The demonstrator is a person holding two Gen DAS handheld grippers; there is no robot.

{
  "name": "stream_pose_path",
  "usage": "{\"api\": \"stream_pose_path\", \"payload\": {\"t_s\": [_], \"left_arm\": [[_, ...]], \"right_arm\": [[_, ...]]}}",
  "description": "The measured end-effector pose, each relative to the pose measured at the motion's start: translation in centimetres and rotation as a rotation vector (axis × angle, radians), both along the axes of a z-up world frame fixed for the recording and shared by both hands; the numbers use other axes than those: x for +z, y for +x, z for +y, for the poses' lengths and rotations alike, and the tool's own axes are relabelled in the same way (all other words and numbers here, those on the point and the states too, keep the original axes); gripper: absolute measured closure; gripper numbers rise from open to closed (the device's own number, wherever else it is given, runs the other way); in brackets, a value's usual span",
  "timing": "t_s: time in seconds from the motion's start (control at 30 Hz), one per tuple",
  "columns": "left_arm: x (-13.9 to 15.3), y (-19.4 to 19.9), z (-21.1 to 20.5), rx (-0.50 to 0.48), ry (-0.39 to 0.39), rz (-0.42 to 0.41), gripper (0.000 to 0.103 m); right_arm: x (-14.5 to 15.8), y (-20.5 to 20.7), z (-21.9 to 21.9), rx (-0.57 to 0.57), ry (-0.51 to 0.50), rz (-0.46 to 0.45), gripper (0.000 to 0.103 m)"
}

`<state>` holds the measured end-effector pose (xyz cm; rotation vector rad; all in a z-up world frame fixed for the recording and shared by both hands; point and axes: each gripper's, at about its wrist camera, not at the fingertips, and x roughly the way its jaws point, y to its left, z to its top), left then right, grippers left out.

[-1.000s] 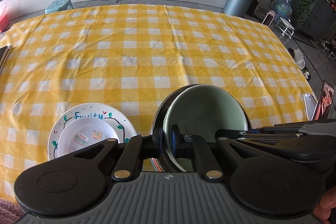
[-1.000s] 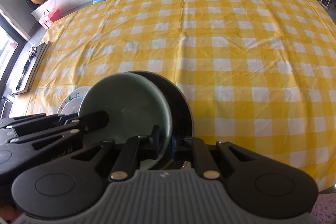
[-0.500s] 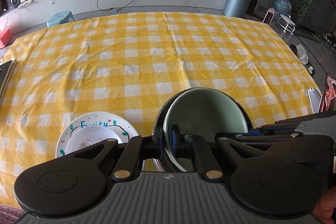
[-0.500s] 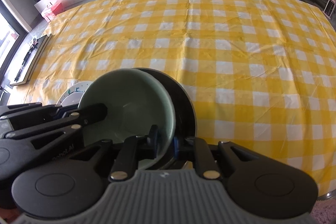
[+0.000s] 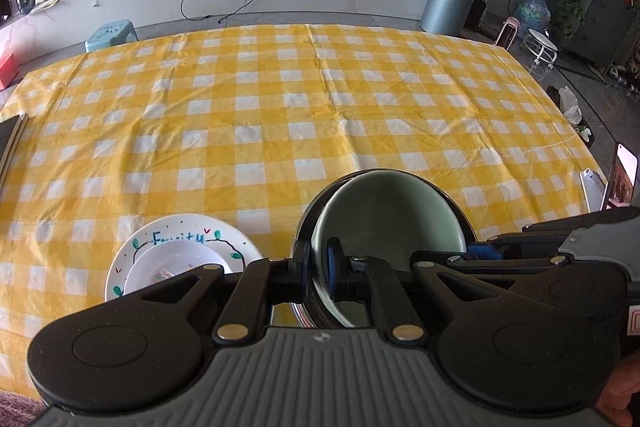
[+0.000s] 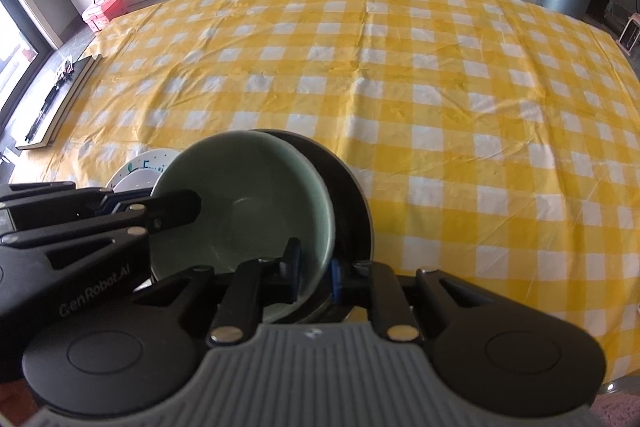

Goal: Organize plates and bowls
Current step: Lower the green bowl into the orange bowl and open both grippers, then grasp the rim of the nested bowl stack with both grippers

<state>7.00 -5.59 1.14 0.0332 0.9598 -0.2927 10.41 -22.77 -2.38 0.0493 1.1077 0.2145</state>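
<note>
The green bowl (image 6: 244,211), nested in the dark bowl (image 6: 348,203), is pinched by both near-closed claws: left claw (image 5: 318,265) on both rims, right claw (image 6: 314,269) at six o'clock.

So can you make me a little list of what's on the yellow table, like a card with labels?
table cover: yellow and white checked cloth
held dishes: green bowl nested in a black bowl
left tool: shut on the rims of both bowls
right tool: shut on the green bowl's rim
other dishes: white plate with "Fruity" writing, small white dish on it
plate's place: on the cloth, left of the bowls
</note>
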Motion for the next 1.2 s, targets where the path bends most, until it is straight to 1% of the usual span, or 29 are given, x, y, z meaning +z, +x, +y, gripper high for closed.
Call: {"api": "stream_pose_path", "payload": {"t_s": [0.03, 0.13, 0.23, 0.3, 0.37, 0.4, 0.43, 0.5, 0.57, 0.6, 0.67, 0.77, 0.8, 0.87, 0.93, 1.0, 1.03, 1.13, 1.2], "left_arm": [[0.3, -0.1, -0.1, -0.003, 0.011, -0.024, 0.091], [1.3, -0.2, -0.2, 0.007, 0.039, -0.083, 0.086], [1.5, 0.2, 0.2, 0.004, 0.013, -0.072, 0.086], [1.5, 0.1, 0.6, 0.007, -0.002, -0.081, 0.082], [1.5, 0.1, 1.2, 0.017, -0.024, -0.086, 0.072], [1.4, 0.2, 1.6, 0.024, -0.036, -0.085, 0.070], [1.4, 0.2, 1.9, 0.032, -0.048, -0.087, 0.069], [1.4, 0.2, 2.7, 0.050, -0.073, -0.097, 0.064], [1.5, 0.0, 3.4, 0.067, -0.112, -0.119, 0.048], [1.5, -0.1, 3.8, 0.078, -0.136, -0.132, 0.044], [1.4, -0.4, 4.5, 0.090, -0.188, -0.162, 0.036], [0.4, -0.8, 5.6, 0.136, -0.250, -0.182, 0.033], [-0.1, -0.9, 5.9, 0.155, -0.264, -0.179, 0.033], [-1.1, -1.1, 6.4, 0.198, -0.288, -0.166, 0.033], [-2.1, -1.3, 6.9, 0.230, -0.326, -0.146, 0.033], [-3.0, -1.5, 7.0, 0.239, -0.356, -0.123, 0.027], [-3.5, -1.5, 7.0, 0.246, -0.367, -0.107, 0.023], [-4.4, -1.2, 6.7, 0.253, -0.376, -0.066, 0.023], [-4.6, -1.2, 6.7, 0.251, -0.391, -0.057, 0.023]], "right_arm": [[0.2, -0.1, 0.1, 0.001, -0.019, -0.013, 0.091], [0.8, -0.1, 0.2, 0.019, -0.056, -0.058, 0.091], [0.9, 0.1, 0.3, 0.022, -0.045, -0.048, 0.091], [1.0, 0.1, 0.2, 0.021, -0.046, -0.055, 0.091], [1.2, -0.2, -0.1, 0.014, -0.035, -0.073, 0.089], [1.3, -0.3, -0.3, 0.011, -0.024, -0.084, 0.087], [1.4, -0.5, -0.6, 0.008, -0.006, -0.096, 0.082], [1.7, -1.0, -1.1, 0.003, 0.031, -0.118, 0.080], [1.9, -1.5, -1.6, -0.002, 0.064, -0.154, 0.071], [2.0, -1.7, -1.8, -0.006, 0.083, -0.182, 0.069], [2.2, -2.3, -2.4, -0.022, 0.104, -0.245, 0.061], [2.0, -3.0, -3.5, -0.098, 0.108, -0.333, 0.054], [1.6, -3.1, -3.9, -0.132, 0.112, -0.346, 0.053], [0.7, -3.3, -4.7, -0.196, 0.148, -0.341, 0.043], [-0.6, -3.5, -5.4, -0.255, 0.210, -0.312, 0.039], [-1.8, -3.6, -6.0, -0.302, 0.267, -0.275, 0.039], [-2.3, -3.6, -6.1, -0.319, 0.294, -0.257, 0.037], [-3.5, -3.4, -6.1, -0.336, 0.353, -0.197, 0.036], [-4.2, -3.2, -5.9, -0.342, 0.381, -0.169, 0.036]]}}
